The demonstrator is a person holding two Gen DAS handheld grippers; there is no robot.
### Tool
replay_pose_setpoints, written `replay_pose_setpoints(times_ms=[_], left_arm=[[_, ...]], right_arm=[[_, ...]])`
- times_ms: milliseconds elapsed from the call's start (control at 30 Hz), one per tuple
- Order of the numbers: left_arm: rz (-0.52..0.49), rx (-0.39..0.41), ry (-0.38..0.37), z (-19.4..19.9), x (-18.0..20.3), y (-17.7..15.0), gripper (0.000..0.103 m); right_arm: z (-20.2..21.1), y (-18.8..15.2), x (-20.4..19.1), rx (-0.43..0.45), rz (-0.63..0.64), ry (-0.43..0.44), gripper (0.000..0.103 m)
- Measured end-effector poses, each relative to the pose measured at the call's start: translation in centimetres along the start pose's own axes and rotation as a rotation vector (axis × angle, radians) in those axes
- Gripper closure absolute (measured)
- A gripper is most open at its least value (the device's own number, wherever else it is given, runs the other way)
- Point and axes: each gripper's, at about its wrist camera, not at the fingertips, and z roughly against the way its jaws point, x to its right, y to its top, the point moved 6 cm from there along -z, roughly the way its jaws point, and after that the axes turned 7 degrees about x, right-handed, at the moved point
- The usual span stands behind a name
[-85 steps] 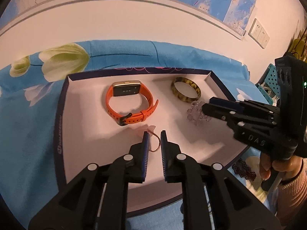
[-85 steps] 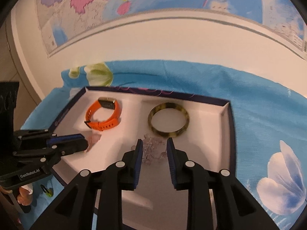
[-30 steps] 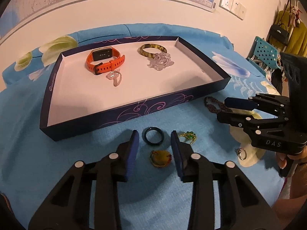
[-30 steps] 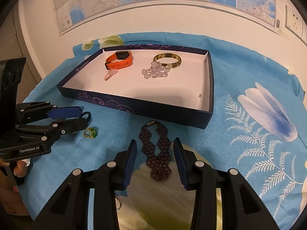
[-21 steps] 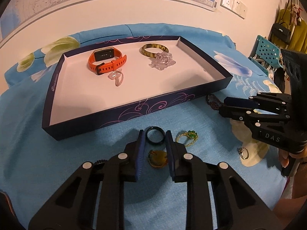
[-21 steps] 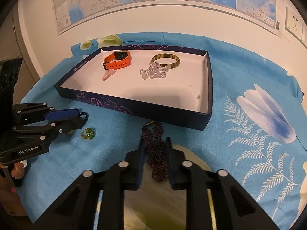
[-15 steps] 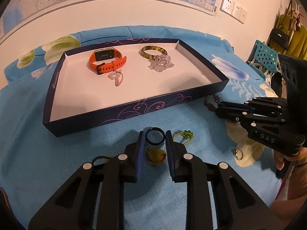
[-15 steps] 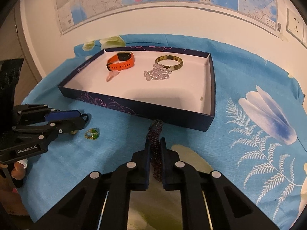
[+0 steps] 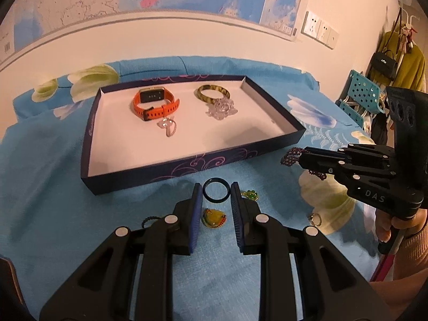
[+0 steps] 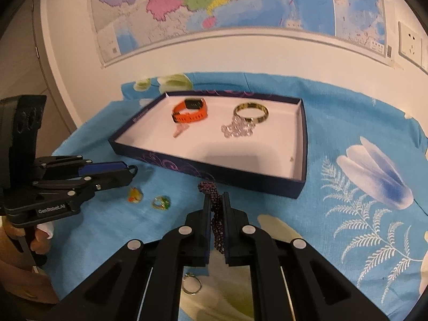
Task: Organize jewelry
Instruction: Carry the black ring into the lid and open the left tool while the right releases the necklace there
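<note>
Right gripper [image 10: 215, 200] clamped on dark beaded necklace [image 10: 214, 208] — strand hangs along fingers, tray [image 10: 303, 144] just ahead. Left gripper [image 9: 214, 196] pinches dark ring [image 9: 216, 190] at fingertips — tray front wall directly beyond.

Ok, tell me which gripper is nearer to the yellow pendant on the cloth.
Left. The left gripper, shut on the dark ring, hangs just above the yellow pendant. The right gripper, clamping the beaded necklace, is farther off, past the green ring.
</note>
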Motion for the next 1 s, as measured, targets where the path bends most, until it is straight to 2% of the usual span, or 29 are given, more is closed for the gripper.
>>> replay_pose_setpoints(times_ms=[400,1000], left_arm=[[0.019,0.043,0.006,0.9,-0.6,1.4,0.081],[0.025,0.074,0.032,-0.1,-1.8,3.9,0.081]], right_arm=[[0.9,2.6,-0.5,0.062,0.005,0.027,0.097],[-1.2,5.8,0.2,0.089,0.014,0.036,0.097]])
